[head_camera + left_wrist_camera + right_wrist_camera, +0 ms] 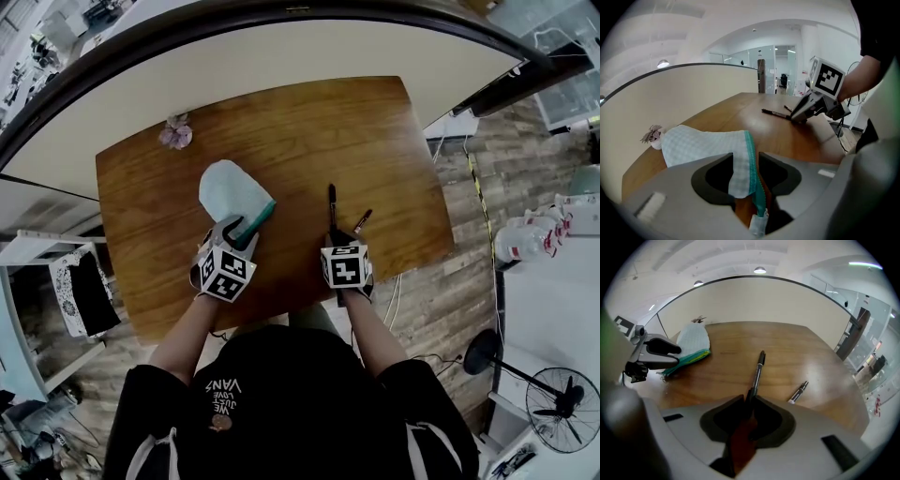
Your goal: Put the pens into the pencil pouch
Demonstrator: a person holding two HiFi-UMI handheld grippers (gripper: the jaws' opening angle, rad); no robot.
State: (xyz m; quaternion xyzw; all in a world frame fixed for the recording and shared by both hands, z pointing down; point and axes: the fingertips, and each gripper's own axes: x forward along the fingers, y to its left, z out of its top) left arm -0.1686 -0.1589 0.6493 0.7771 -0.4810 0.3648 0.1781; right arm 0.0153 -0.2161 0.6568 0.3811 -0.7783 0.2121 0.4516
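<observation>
Now my right tongs are pinched on the near end of the black pen; it lies on the table, long axis pointing straight away from me; the pencil pouch sits to its left, zip edge facing the pen and clamped in my left tongs; the second pen lies just right.

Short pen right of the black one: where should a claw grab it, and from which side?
Probably mid-barrel of the short pen, from above, closing across its width. It lies flat on the table, angled, apart from the black pen, so both long sides look free.
</observation>
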